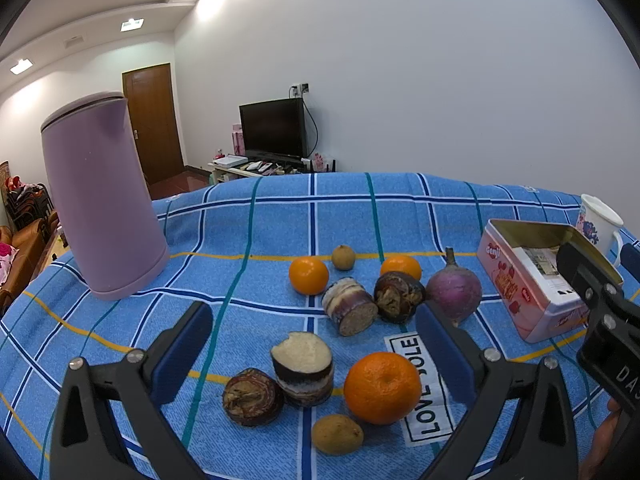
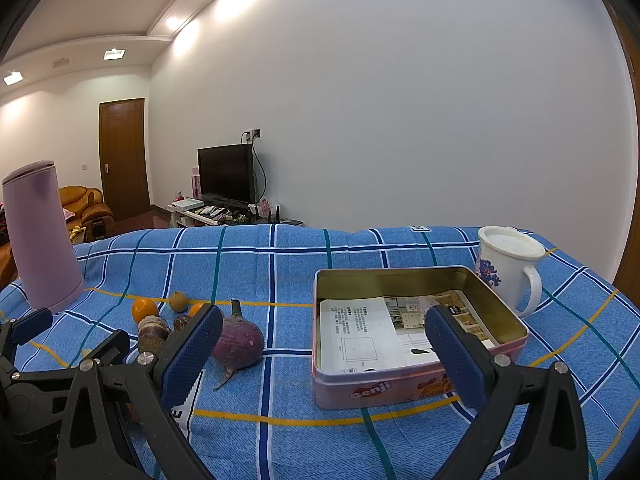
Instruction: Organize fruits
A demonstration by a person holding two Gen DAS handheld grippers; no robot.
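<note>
Fruits lie on the blue checked cloth (image 1: 280, 216). In the left wrist view a large orange (image 1: 382, 387), a cut dark sugarcane piece (image 1: 304, 368), a brown water chestnut (image 1: 252, 397) and a small tan longan (image 1: 337, 434) lie nearest. Further back are two oranges (image 1: 308, 275), another cane piece (image 1: 350, 306) and a purple turnip (image 1: 454, 290). My left gripper (image 1: 316, 344) is open and empty above the near fruits. My right gripper (image 2: 324, 344) is open and empty in front of the open pink tin (image 2: 416, 332), which holds paper. The turnip also shows in the right wrist view (image 2: 238, 342).
A tall lilac kettle (image 1: 100, 200) stands at the back left of the table. A white lidded mug (image 2: 510, 266) stands behind the tin. A white label with black letters (image 1: 420, 388) lies on the cloth by the large orange. A television and a door are far behind.
</note>
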